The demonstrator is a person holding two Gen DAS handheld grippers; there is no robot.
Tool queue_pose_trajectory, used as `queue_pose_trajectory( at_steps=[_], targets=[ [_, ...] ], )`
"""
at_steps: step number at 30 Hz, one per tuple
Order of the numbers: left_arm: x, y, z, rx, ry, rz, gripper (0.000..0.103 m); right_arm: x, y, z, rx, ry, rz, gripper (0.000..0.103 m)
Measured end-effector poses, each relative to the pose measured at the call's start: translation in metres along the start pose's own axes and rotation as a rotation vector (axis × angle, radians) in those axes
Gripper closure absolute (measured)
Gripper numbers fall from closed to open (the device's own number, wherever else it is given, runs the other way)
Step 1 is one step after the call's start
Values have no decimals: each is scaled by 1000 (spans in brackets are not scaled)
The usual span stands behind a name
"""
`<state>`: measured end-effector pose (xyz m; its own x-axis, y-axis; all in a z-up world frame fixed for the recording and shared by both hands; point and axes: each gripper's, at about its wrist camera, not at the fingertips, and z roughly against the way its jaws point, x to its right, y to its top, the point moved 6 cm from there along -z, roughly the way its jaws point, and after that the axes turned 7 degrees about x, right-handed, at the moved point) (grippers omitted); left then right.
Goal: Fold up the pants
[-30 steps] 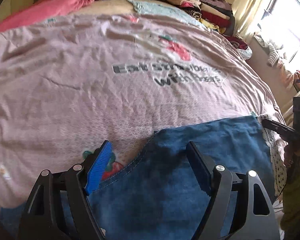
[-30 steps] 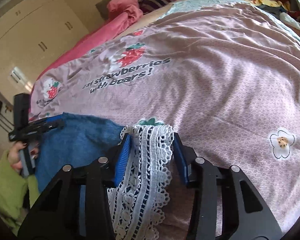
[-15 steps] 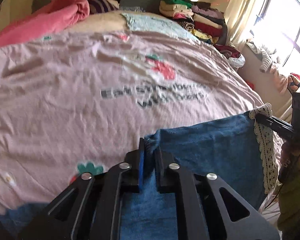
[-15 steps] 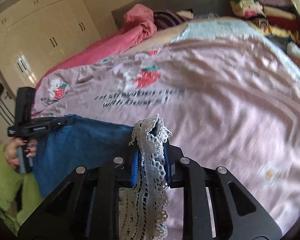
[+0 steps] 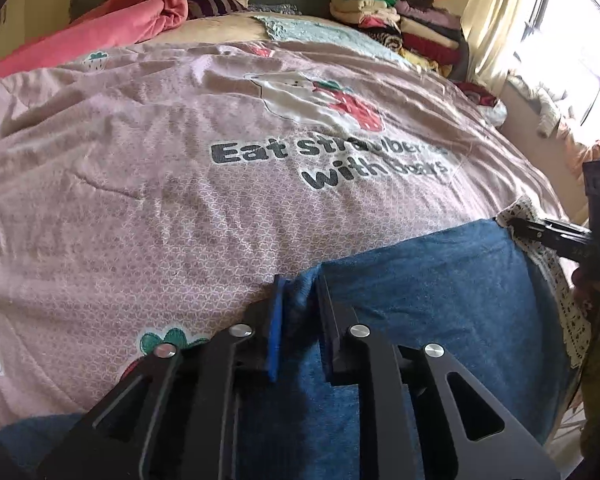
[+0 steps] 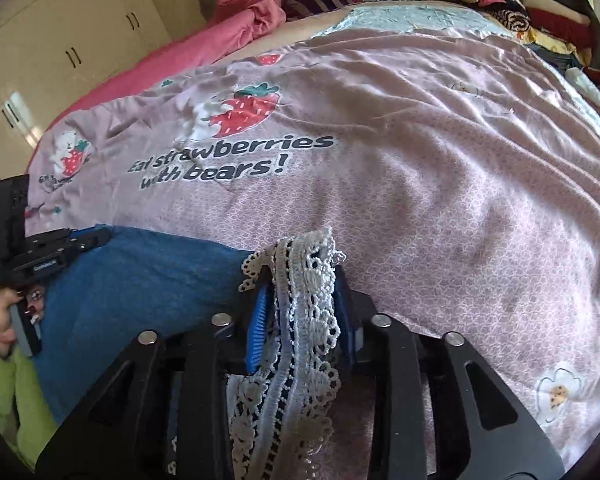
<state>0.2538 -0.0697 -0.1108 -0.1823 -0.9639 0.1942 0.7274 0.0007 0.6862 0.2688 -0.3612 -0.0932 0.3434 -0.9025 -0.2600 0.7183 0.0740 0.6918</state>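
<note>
At the bottom centre of the left wrist view, the left gripper (image 5: 300, 292) is pinching a bunched edge of the blue pants (image 5: 440, 292), its jaws having just eased a little wider. The pants are lying at the lower edge of the pink bedspread (image 5: 180, 200). In the lower middle of the right wrist view, the right gripper (image 6: 300, 292) is clamping the white lace trim (image 6: 304, 320), jaws likewise just loosened slightly.
</note>
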Motion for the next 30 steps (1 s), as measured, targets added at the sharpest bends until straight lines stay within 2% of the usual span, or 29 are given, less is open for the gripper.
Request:
queue_pose_trajectory(
  at_steps=[1, 2, 3, 7, 10, 12, 14, 20, 22, 26, 27, 28, 29, 30],
  targets=[
    [-1, 0, 3, 7, 5, 3, 75, 1, 3, 8, 20, -30, -10, 66],
    [-3, 0, 10, 21, 13, 11, 53, 2, 5, 16, 38, -40, -16, 65],
    [-4, -1, 17, 34, 21, 18, 36, 2, 7, 27, 67, -37, -23, 64],
    [-13, -7, 59, 102, 47, 55, 35, 2, 0, 75, 148, -19, -61, 55],
    [-18, -11, 91, 158, 34, 82, 32, -1, -19, 101, 157, -7, -87, 52],
    [-24, -18, 117, 197, 45, 98, 27, -6, -34, 115, 150, 4, -86, 52],
    [-30, -26, 139, 223, 55, 99, 26, -12, -46, 124, 135, 7, -74, 52],
    [-80, -49, 194, 287, 184, 175, 26, -20, -90, 128, 57, 37, -87, 52],
    [-104, -60, 209, 294, 256, 215, 26, -18, -100, 122, 35, 43, -106, 52],
    [-140, -79, 220, 280, 329, 299, 26, -16, -115, 105, -8, 54, -129, 52],
    [-146, -83, 220, 270, 341, 316, 23, -17, -116, 103, -8, 62, -134, 57],
    [-152, -87, 219, 263, 350, 333, 18, -20, -117, 102, -13, 82, -135, 71],
    [-157, -90, 215, 251, 342, 356, 15, -24, -116, 101, -19, 99, -133, 76],
    [-159, -93, 211, 239, 321, 371, 15, -28, -117, 101, -25, 109, -121, 84]
  ],
)
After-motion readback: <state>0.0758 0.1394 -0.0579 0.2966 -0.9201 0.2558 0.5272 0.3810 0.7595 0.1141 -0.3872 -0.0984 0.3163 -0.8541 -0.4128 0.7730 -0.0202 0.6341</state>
